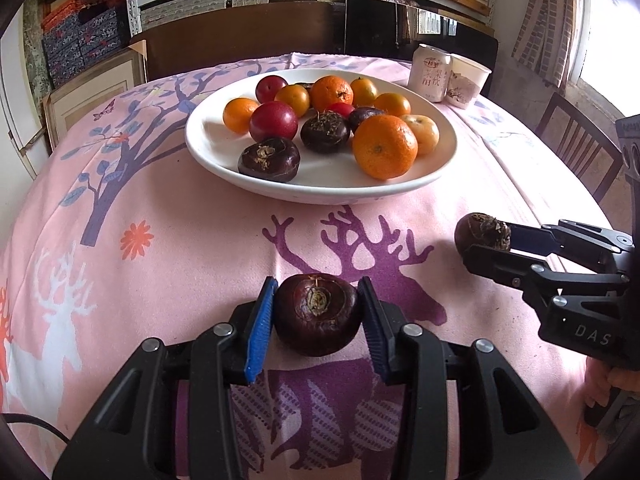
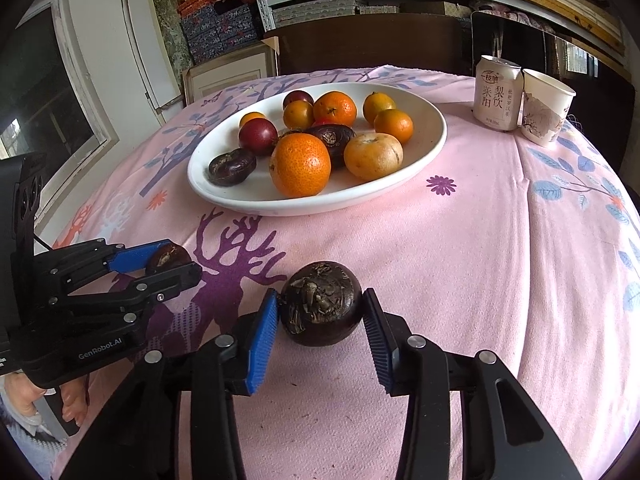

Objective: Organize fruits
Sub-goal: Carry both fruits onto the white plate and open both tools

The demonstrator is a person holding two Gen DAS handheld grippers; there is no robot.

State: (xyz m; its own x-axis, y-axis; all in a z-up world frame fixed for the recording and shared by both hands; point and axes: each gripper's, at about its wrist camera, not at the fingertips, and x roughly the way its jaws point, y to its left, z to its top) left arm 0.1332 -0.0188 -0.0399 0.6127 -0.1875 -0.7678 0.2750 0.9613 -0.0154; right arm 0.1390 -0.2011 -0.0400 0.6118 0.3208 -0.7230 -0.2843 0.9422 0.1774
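Observation:
My left gripper (image 1: 318, 312) is shut on a dark brown water chestnut (image 1: 316, 314), held low over the pink cloth. It also shows in the right wrist view (image 2: 176, 260). My right gripper (image 2: 320, 310) is shut on another water chestnut (image 2: 322, 304); it shows at the right of the left wrist view (image 1: 484, 236). A white plate (image 1: 216, 148) beyond both holds oranges (image 1: 384, 146), red plums (image 1: 274, 120) and more water chestnuts (image 1: 269, 159). The plate (image 2: 424, 144) also shows in the right wrist view.
A drink can (image 2: 498, 98) and a paper cup (image 2: 546, 108) stand at the far right of the table. A wooden chair (image 1: 576, 144) stands to the right. Shelves with boxes line the back wall.

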